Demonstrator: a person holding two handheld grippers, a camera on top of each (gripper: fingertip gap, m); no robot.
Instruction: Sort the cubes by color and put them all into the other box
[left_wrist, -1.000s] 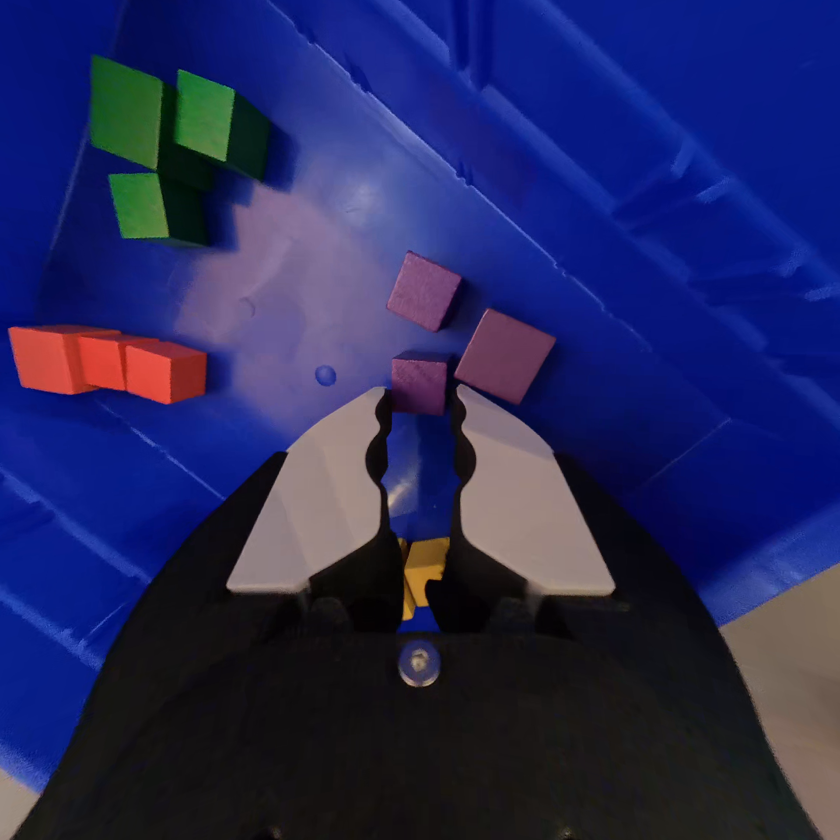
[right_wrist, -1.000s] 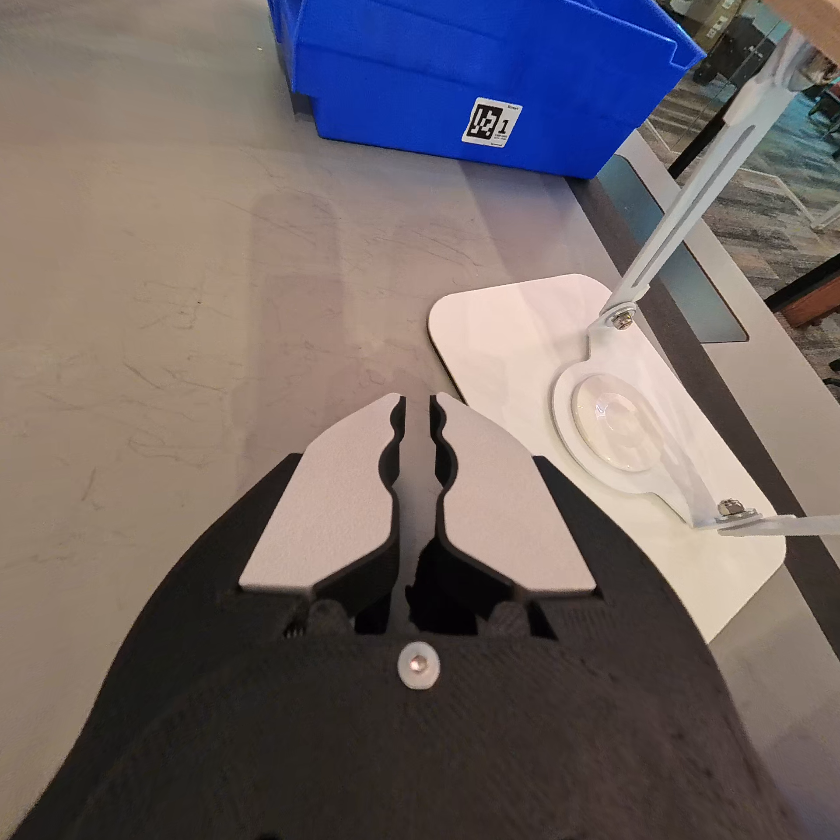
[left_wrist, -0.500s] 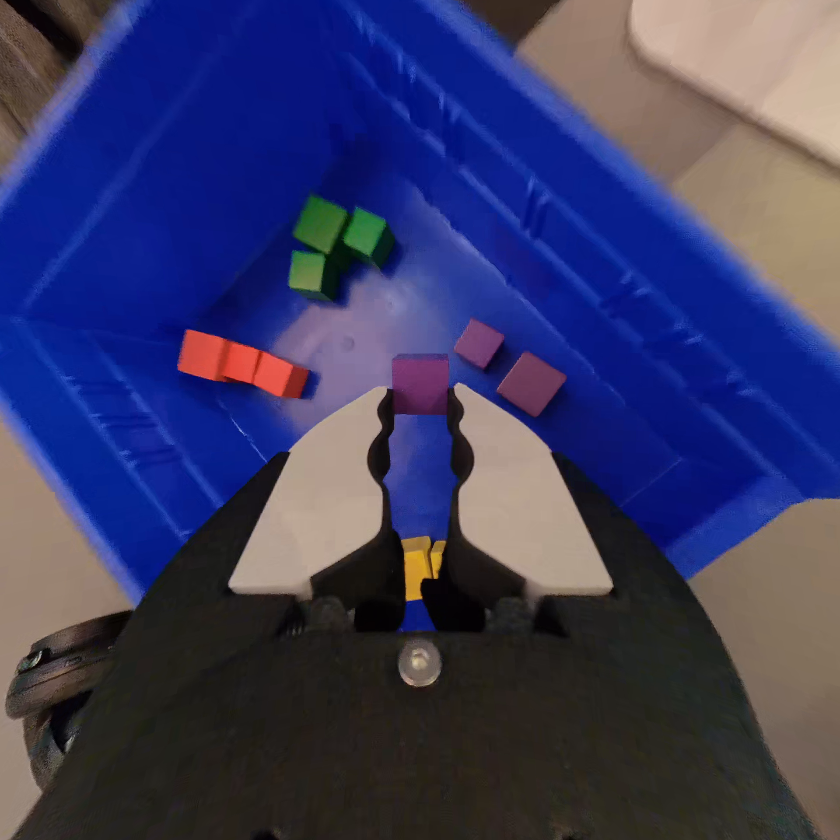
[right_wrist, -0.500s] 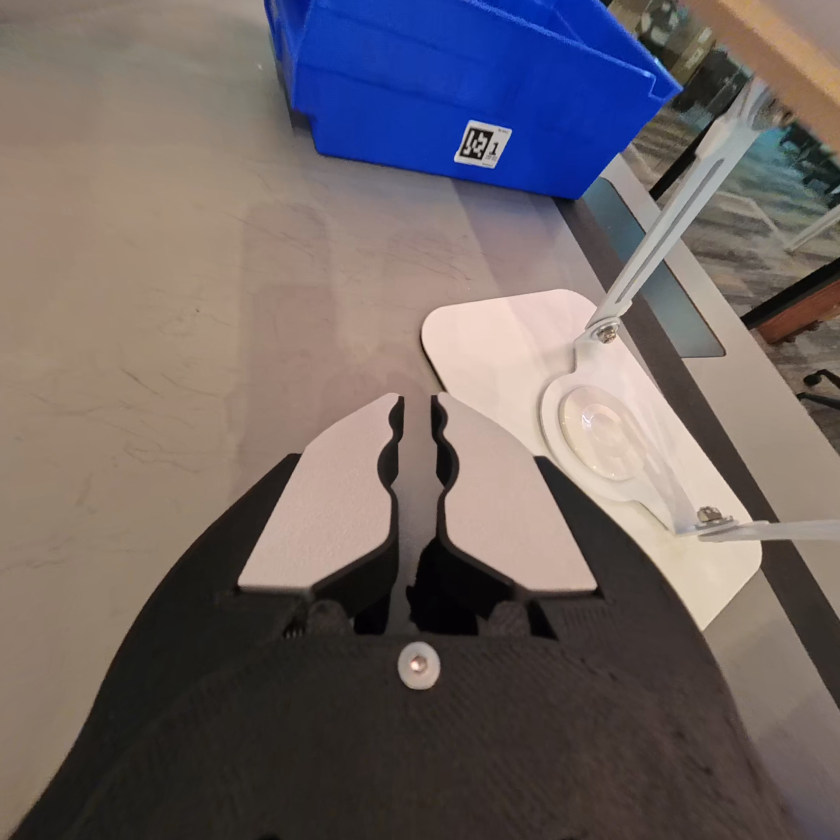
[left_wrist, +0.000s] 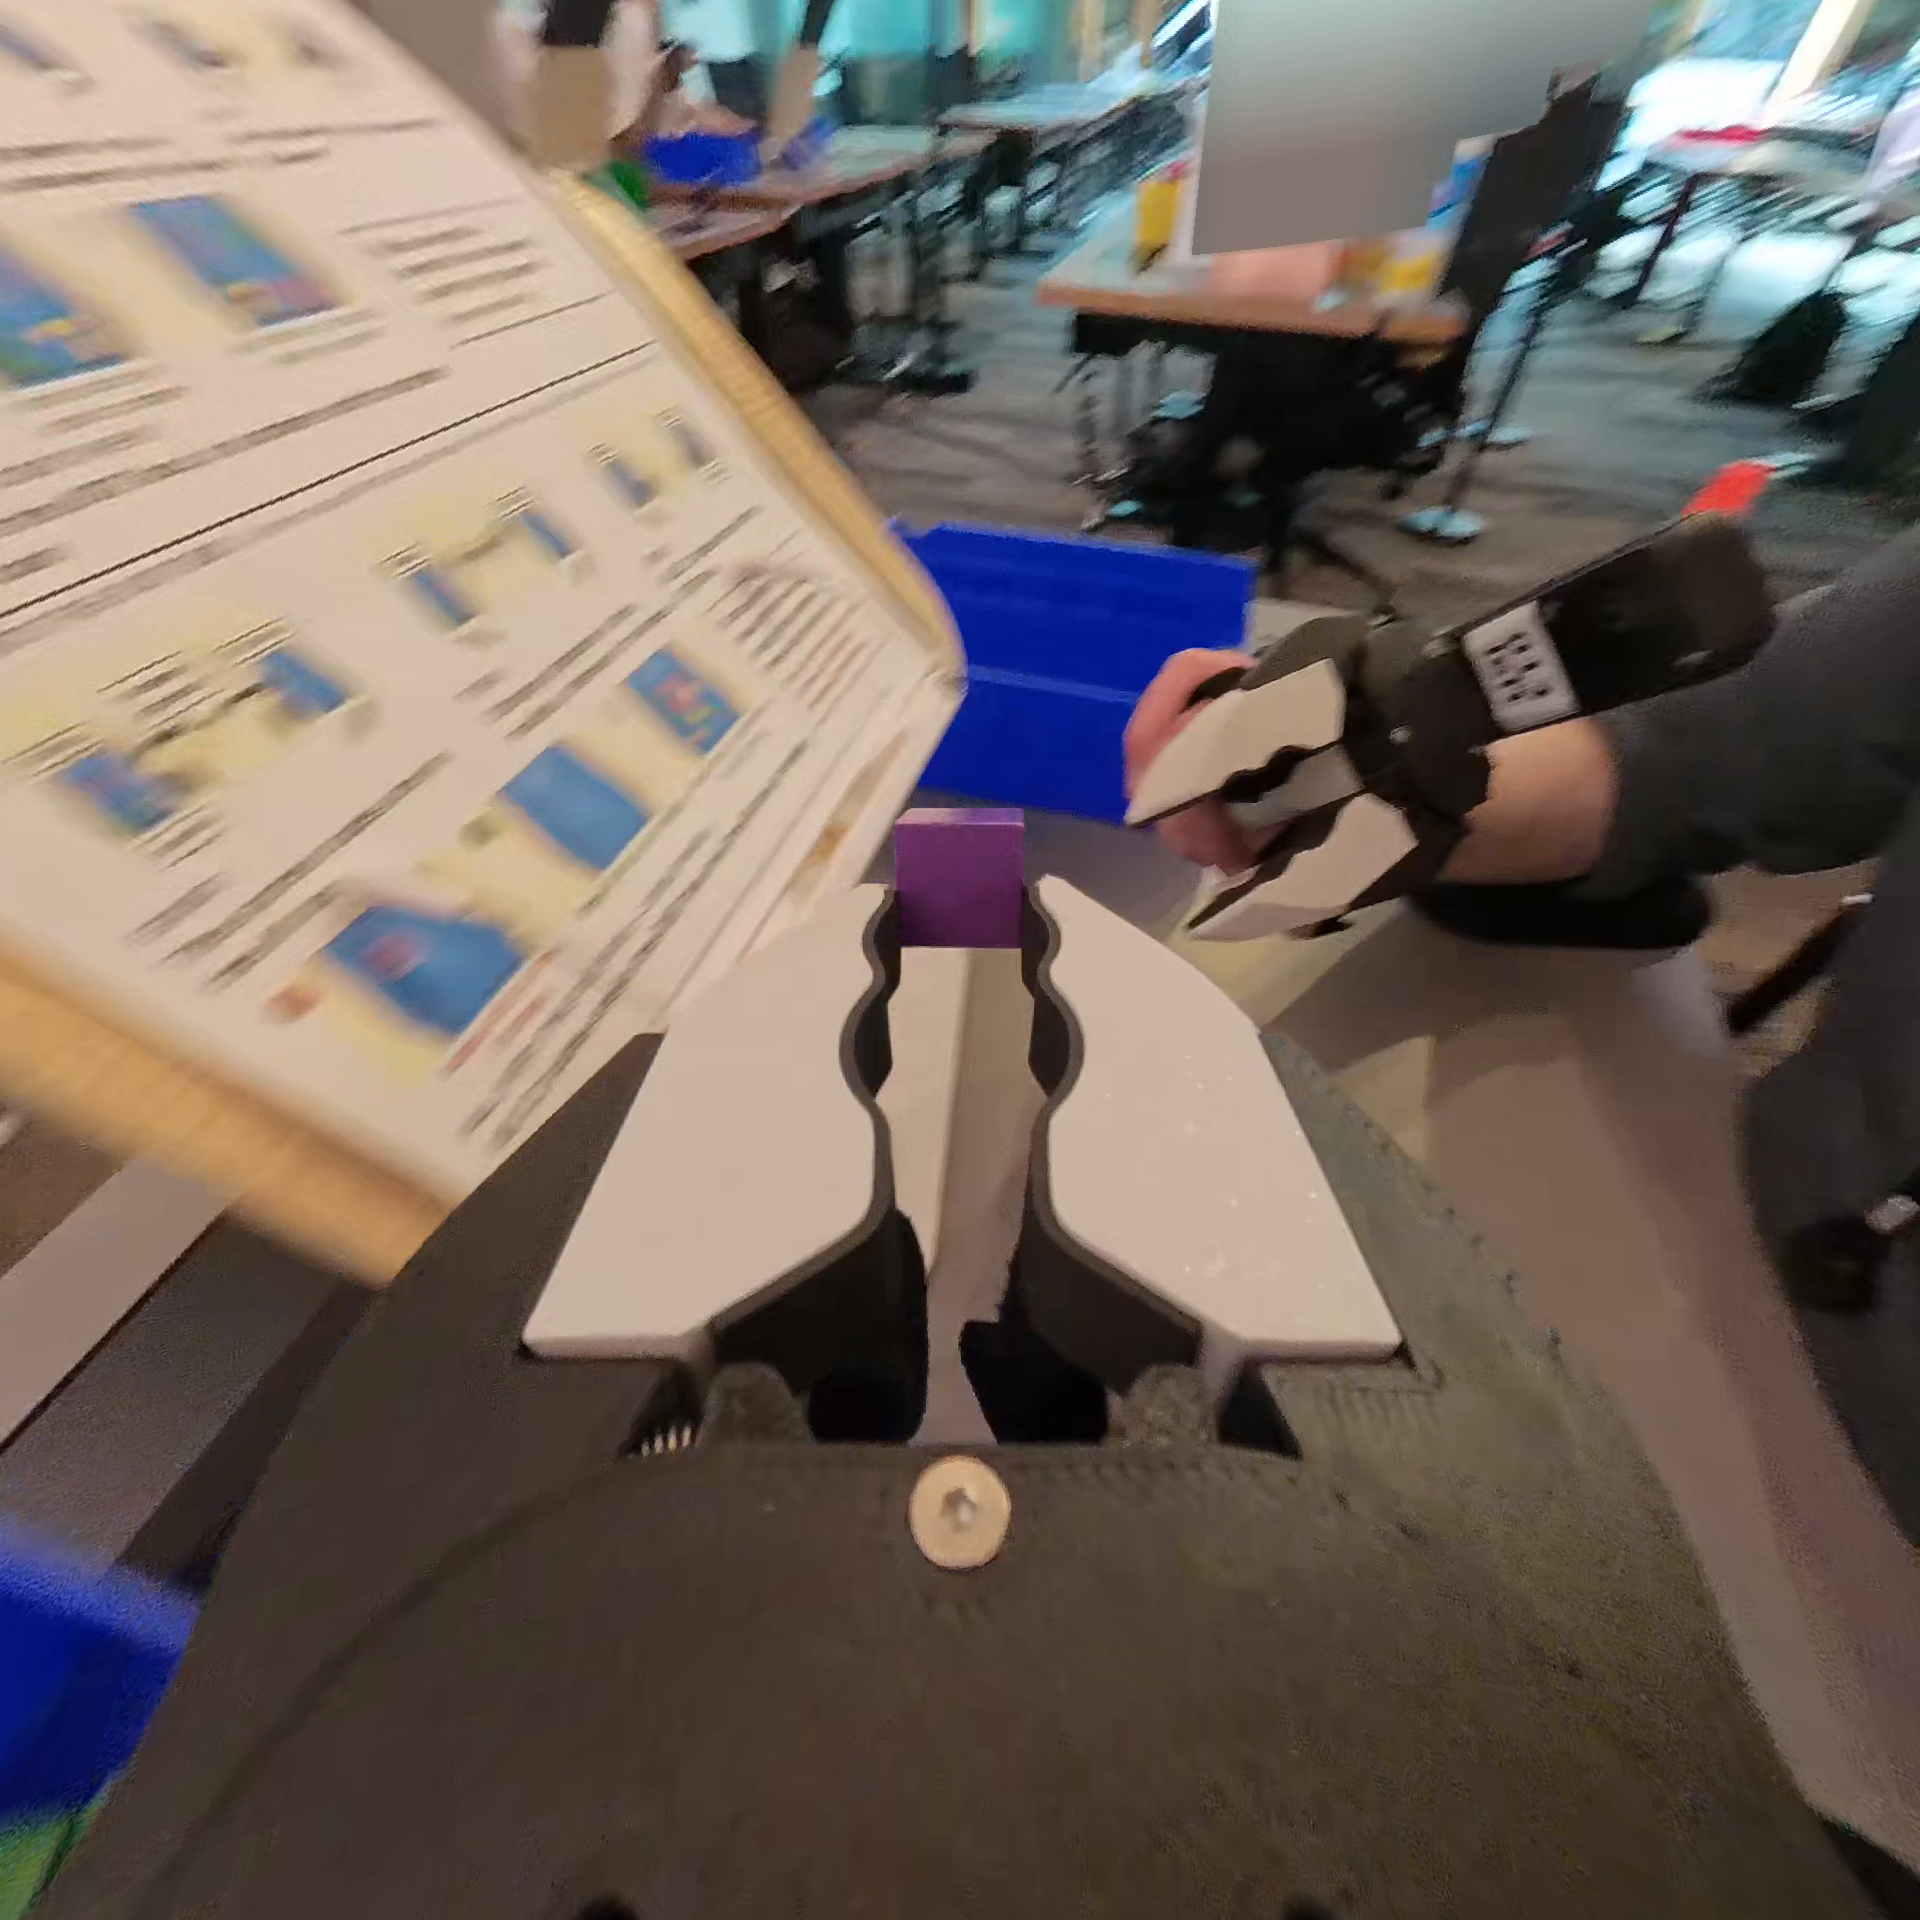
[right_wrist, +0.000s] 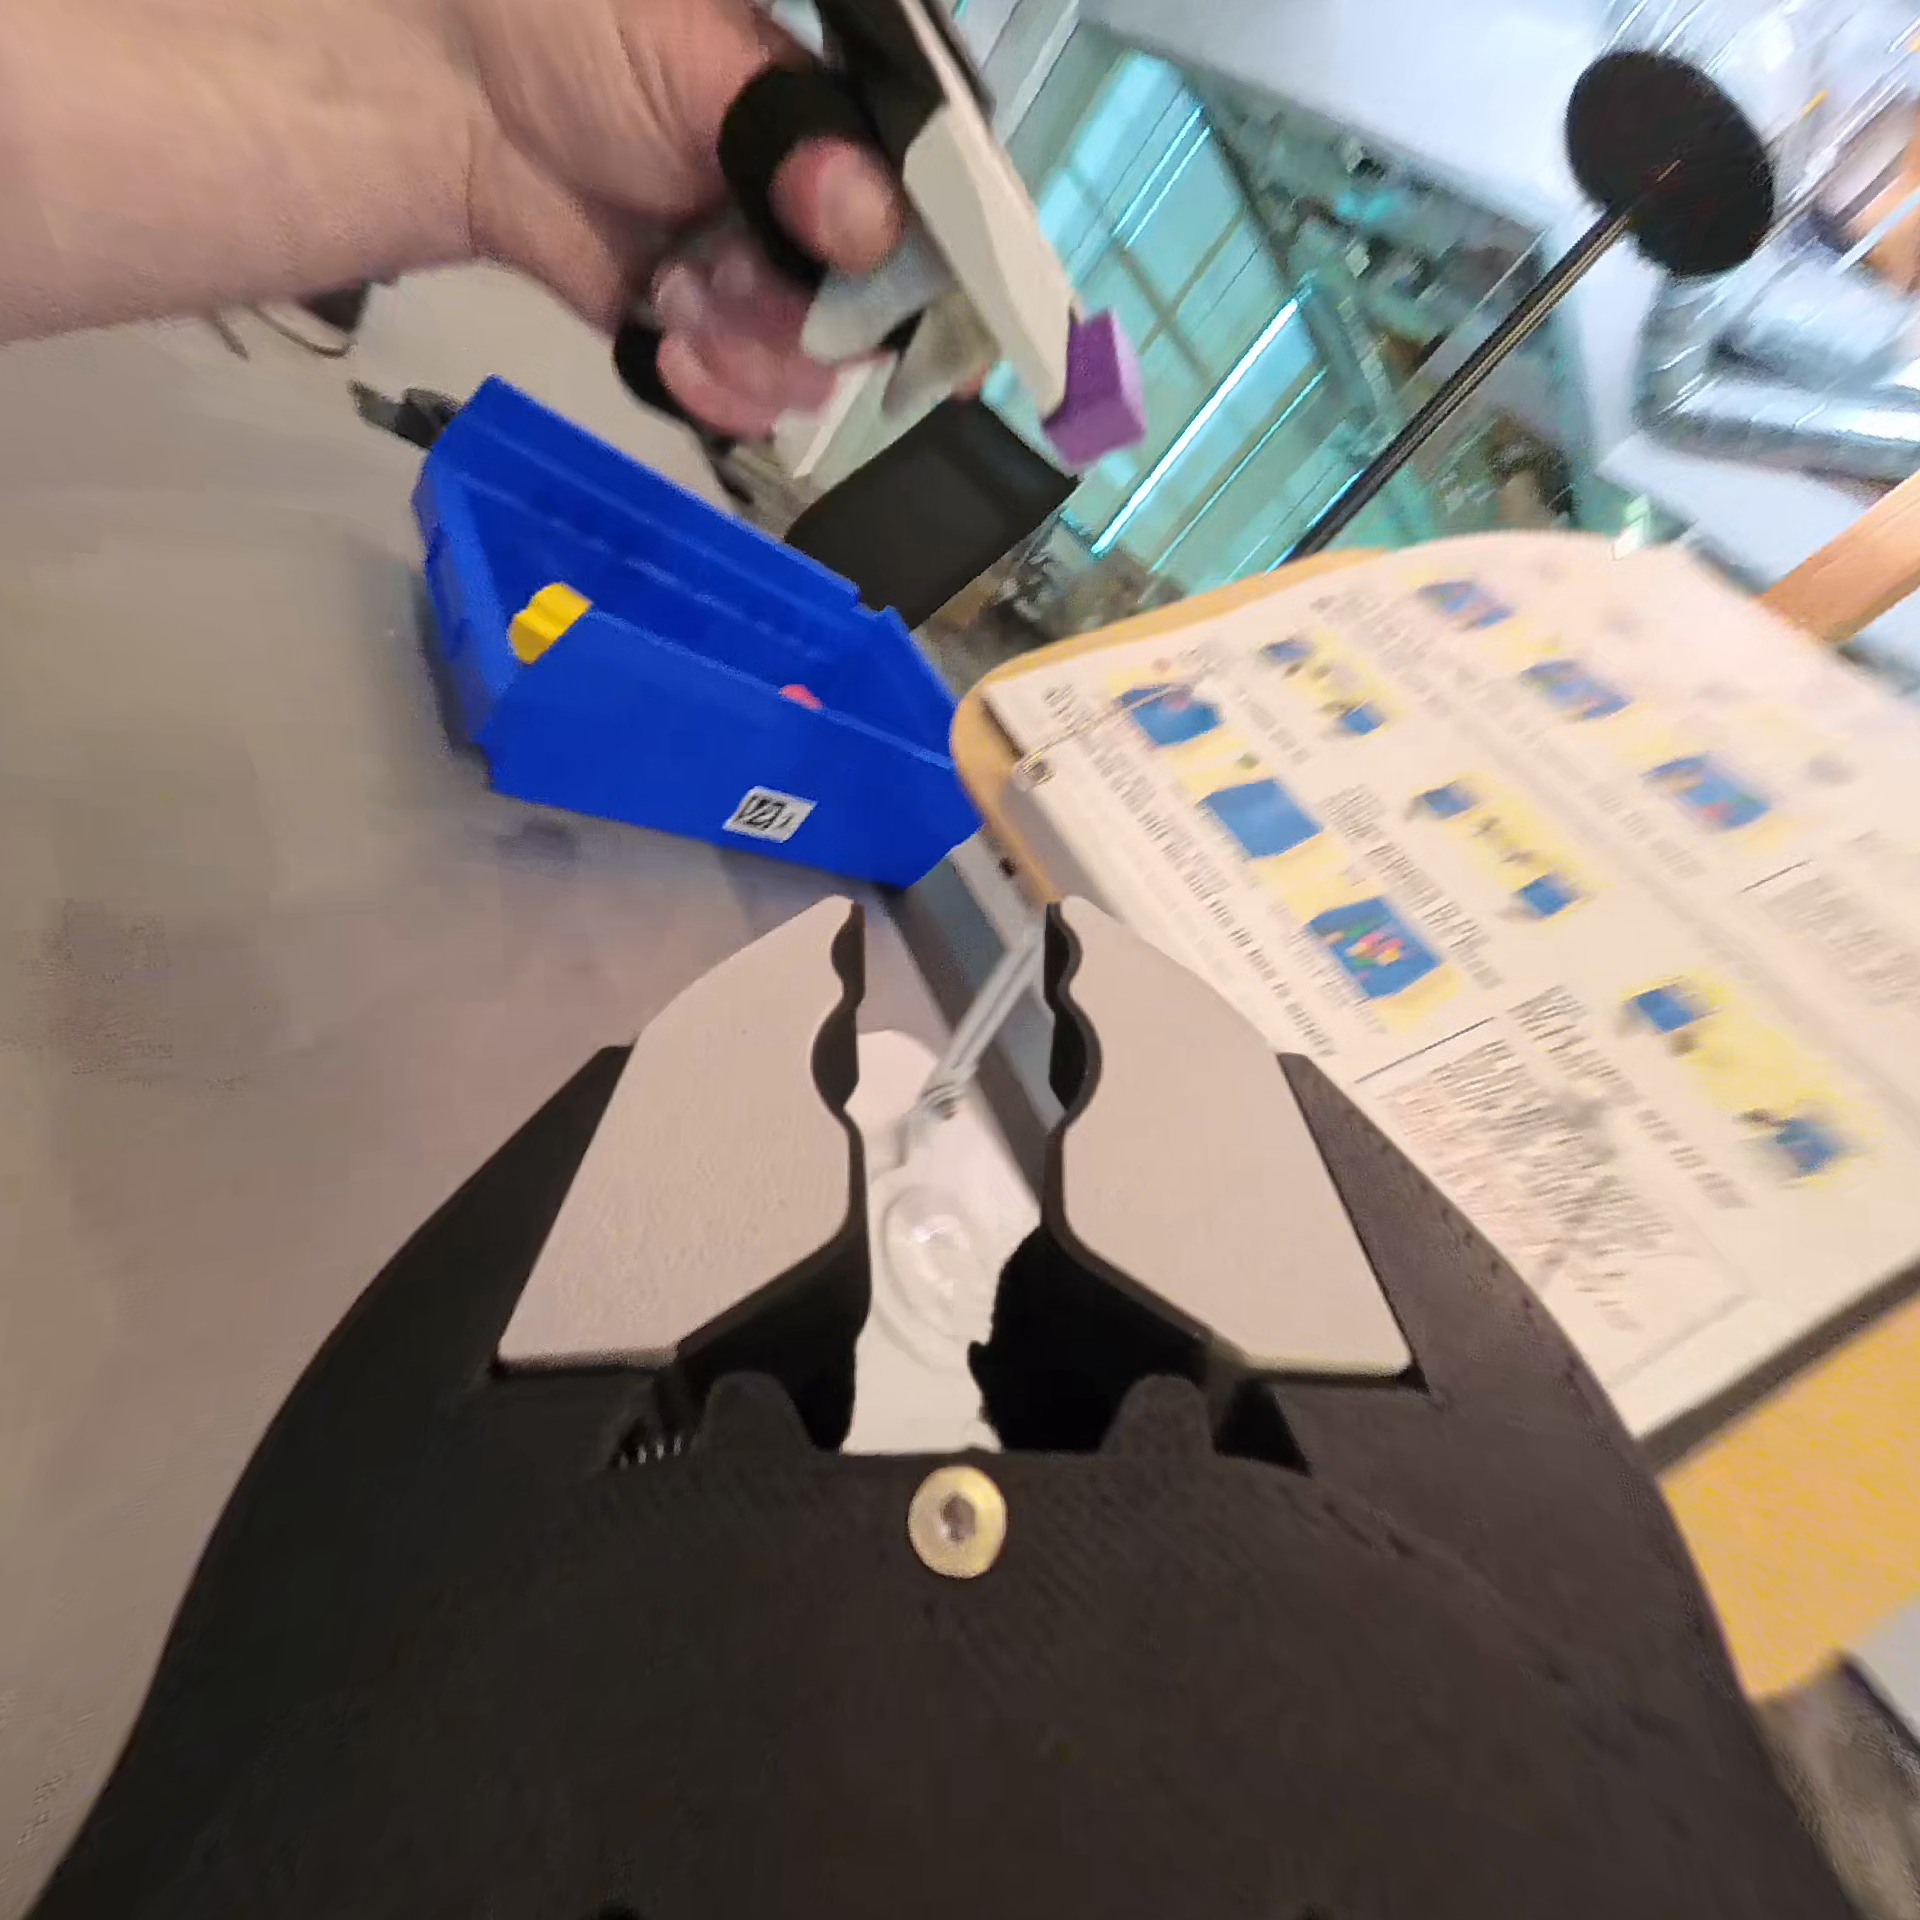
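Observation:
My left gripper (left_wrist: 958, 902) is shut on a purple cube (left_wrist: 958, 873) and holds it in the air, level with the far blue box (left_wrist: 1070, 665). The right wrist view shows the same cube (right_wrist: 1099, 400) clamped at the left gripper's fingertips (right_wrist: 1023, 281), high above the near blue box (right_wrist: 665, 738). That box holds a yellow cube (right_wrist: 545, 620) and a red one (right_wrist: 800, 696). My right gripper (right_wrist: 951, 920) is open with nothing between its fingers, above the grey table (right_wrist: 260, 935). It also shows in the left wrist view (left_wrist: 1169, 868).
A tilted board with a printed instruction sheet (left_wrist: 364, 520) stands close on the left; it also shows in the right wrist view (right_wrist: 1507, 852). Its white base plate (right_wrist: 914, 1226) lies below my right gripper. Desks and chairs stand in the room behind.
My left gripper has lifted the purple cube out of the box of sorted cubes and swung up and away. My right gripper has opened, risen and turned toward the box.

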